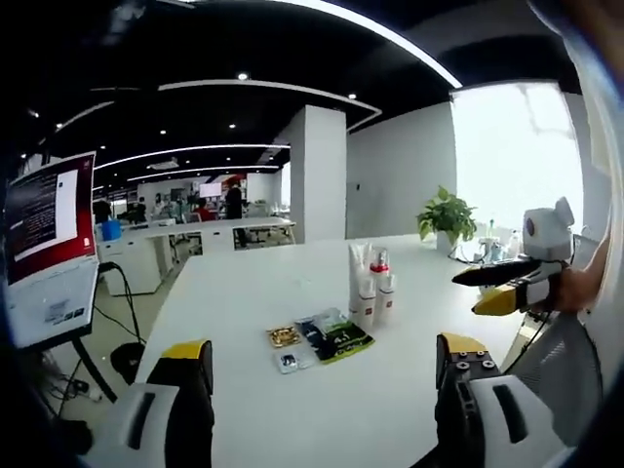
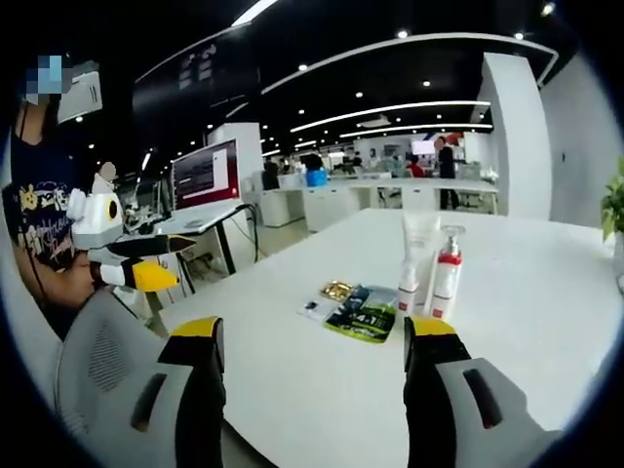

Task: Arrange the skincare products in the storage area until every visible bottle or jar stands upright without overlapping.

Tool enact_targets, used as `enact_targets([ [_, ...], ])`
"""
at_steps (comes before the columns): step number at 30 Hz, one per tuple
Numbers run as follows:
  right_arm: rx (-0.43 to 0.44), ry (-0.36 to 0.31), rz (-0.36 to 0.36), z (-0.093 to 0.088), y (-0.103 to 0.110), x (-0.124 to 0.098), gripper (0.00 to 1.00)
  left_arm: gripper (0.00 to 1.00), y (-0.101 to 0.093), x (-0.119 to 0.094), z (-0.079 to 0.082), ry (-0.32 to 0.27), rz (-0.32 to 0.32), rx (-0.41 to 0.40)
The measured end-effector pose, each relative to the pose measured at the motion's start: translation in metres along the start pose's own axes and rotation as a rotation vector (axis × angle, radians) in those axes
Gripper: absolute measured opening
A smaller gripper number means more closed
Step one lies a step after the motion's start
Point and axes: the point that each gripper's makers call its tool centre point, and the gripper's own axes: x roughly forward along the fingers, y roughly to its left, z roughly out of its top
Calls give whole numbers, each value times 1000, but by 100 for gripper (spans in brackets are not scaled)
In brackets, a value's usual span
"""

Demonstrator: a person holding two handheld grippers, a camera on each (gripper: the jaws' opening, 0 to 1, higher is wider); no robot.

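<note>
Left gripper view: the left claw (image 1: 327, 375) is hovering released above the white worktop (image 1: 253, 292), jaws spread wide, grasping nothing.
Bottles: the skincare bottles (image 1: 370, 288) are standing upright in a tight cluster mid-worktop, flat sachets (image 1: 322, 339) lying just beside them.
Right gripper view: the right claw (image 2: 312, 356) is hanging released too, empty, pointing toward the bottles (image 2: 429, 268).
Other claw: the left one (image 2: 136, 263) is showing at the left.
Risk: bottles are crowding together; a wide approach could be knocking a neighbour over.
</note>
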Motion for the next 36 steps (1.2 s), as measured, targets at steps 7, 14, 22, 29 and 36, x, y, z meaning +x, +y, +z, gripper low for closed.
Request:
enact_targets([
  [7,-10,14,12,-2,3,2,71,99,11,4,-11,31,4,-14],
  [14,-11,25,13,-5,3,3,72,100,7,5,-14,44,-18,-11],
  [22,-7,17,9,-4,3,3,73,100,7,4,-14,35,-28,-28],
  [29,-4,16,2,-4,1,2,72,100,7,5,-15,37,-26,-29],
  [36,-6,18,3,-4,1,3,72,100,7,5,-15,38,-26,-30],
])
